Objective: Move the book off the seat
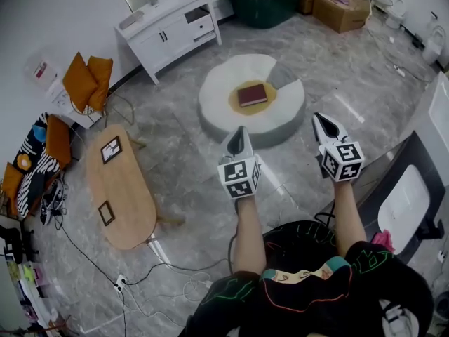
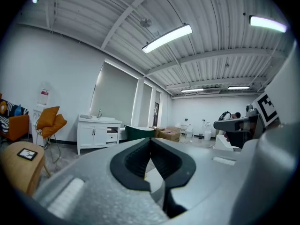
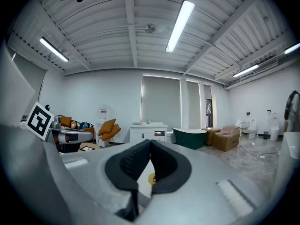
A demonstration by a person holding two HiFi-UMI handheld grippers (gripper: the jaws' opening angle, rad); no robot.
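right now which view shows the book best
The head view. It looks down on the book, which lies flat and unblocked on the yellow middle of the round seat. Neither gripper view shows the book, only at most a sliver of the seat low in frame.

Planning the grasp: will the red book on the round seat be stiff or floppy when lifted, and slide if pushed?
The book looks like a closed hardback, so probably stiff and weighty. It lies flat on the seat, which looks cushioned: a push may drag, not glide. Lifted by one edge, it may fall open.
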